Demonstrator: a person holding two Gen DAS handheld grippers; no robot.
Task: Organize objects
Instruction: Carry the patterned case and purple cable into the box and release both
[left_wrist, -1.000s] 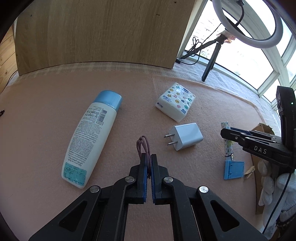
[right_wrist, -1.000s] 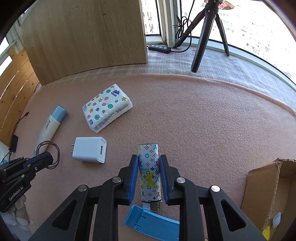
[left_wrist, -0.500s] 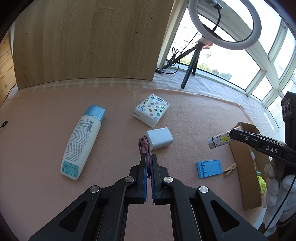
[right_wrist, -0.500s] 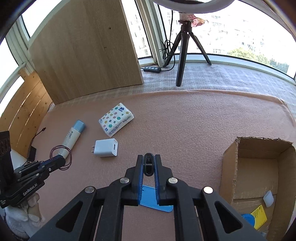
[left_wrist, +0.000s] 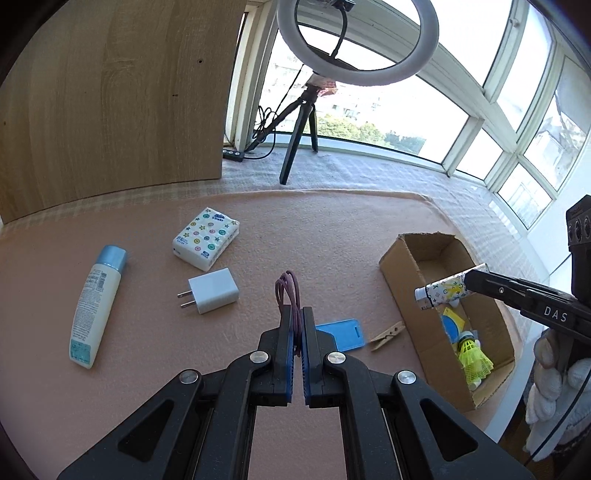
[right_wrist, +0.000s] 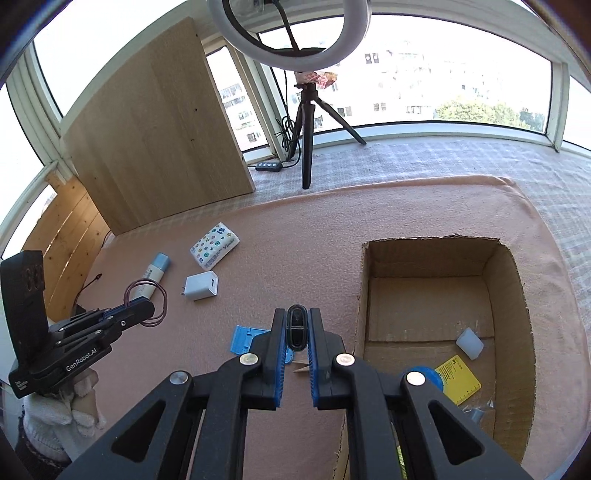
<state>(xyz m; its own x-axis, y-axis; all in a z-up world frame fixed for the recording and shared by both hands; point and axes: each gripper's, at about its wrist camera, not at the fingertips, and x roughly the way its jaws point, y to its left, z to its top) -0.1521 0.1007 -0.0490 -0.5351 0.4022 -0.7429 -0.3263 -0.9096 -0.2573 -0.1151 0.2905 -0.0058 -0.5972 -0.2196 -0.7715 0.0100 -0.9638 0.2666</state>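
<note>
My left gripper is shut on a purple hair tie, lifted above the pink mat; the same gripper and its hair tie show at the left of the right wrist view. My right gripper is shut on a small patterned white tube, seen end-on. From the left wrist view the tube hangs over the open cardboard box, held by the right gripper. The box holds a yellow shuttlecock, a yellow card and a white piece.
On the mat lie a white bottle with a blue cap, a tissue pack, a white charger plug, a blue card holder and a wooden clothespin. A ring light tripod and a wooden board stand behind.
Both grippers rose and swung right toward the box. The right gripper closed on the patterned tube, lifted it off the mat and now holds it above the box. The left kept its hair tie.
</note>
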